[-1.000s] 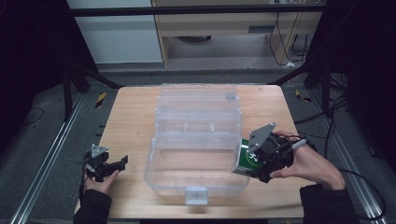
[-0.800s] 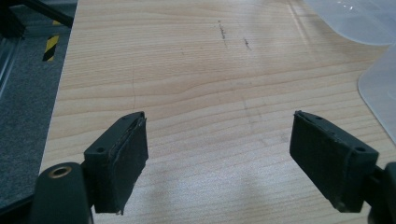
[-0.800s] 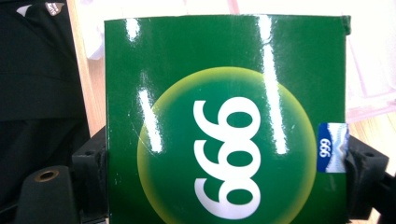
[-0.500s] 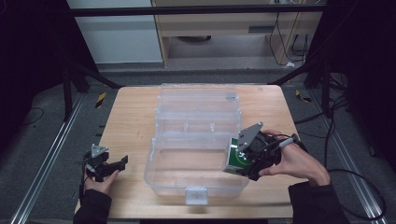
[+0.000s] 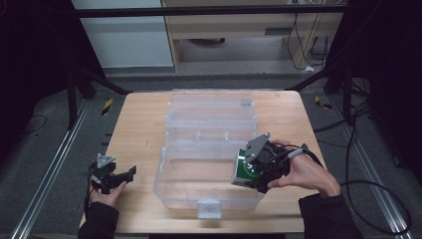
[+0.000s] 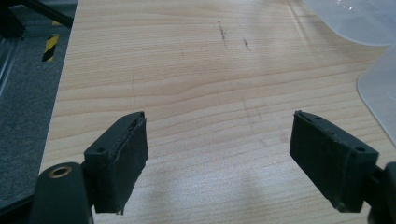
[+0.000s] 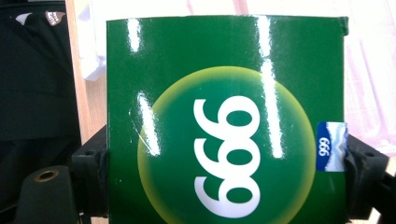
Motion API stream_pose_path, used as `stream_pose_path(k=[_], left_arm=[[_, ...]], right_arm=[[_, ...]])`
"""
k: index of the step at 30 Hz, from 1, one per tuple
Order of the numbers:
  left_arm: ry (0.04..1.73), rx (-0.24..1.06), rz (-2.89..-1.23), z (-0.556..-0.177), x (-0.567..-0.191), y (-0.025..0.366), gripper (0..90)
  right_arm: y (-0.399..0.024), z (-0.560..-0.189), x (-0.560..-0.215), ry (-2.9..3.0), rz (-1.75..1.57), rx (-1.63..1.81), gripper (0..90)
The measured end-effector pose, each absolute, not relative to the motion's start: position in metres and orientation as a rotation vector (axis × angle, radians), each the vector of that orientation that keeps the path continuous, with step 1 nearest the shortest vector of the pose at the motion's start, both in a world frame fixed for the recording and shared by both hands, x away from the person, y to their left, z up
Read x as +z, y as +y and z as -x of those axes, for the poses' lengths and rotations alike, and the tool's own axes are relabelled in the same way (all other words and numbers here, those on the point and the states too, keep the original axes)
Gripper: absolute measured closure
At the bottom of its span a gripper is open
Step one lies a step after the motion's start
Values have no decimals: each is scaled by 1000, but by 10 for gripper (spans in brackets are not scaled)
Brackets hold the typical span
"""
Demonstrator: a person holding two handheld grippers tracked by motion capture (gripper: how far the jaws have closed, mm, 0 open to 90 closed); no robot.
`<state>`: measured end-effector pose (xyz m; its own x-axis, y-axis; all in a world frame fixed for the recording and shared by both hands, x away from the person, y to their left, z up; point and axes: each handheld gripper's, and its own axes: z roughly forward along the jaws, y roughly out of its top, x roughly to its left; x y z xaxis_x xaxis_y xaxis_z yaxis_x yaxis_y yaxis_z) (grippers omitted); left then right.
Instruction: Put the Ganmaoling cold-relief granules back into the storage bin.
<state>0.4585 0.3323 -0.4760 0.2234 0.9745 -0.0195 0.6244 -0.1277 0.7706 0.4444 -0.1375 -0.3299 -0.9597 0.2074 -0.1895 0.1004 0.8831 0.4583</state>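
A clear plastic box (image 5: 164, 174) with its lid hinged back lies open in the middle of the wooden table (image 5: 134, 129). My right gripper (image 5: 245, 172) is shut on a glossy green box (image 5: 245, 169) printed with white digits on a yellow circle (image 7: 224, 140), held over the right part of the clear box's front tray. In the right gripper view both jaws press the green box's sides. My left gripper (image 5: 130, 173) rests low at the table's front left, open, with bare wood between its pads (image 6: 123, 158).
The clear box's open lid (image 5: 209, 107) covers the table's back middle. A white latch (image 5: 208, 208) juts from the box's front wall. Metal rails (image 5: 45, 179) run along the floor at the left, and cables (image 5: 368, 184) trail at the right.
My right gripper has carried the green box leftward, from the clear box's right edge to above its front tray. The left gripper has stayed put.
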Motion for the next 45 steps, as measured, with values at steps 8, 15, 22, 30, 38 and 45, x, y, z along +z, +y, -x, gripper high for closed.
stream_pose_path(k=[8,15,22,30,38,45], left_arm=[[1477,673,-1836,-459,-476,332,187],[1476,674,-1835,-458,-476,333,187],[1476,675,-1835,-458,-475,333,186],[1477,675,-1834,-458,-475,333,187],[1477,677,-1834,-458,-475,333,187],[1476,676,-1832,-458,-475,333,187]], right_arm=[[-134,-445,-339,2835,-232,639,157],[-128,-446,-347,2846,-200,609,158],[-124,-446,-352,2857,-191,596,158],[-127,-448,-362,2865,-203,607,158],[-121,-449,-371,2884,-189,577,157],[-122,-451,-382,2900,-214,582,156]])
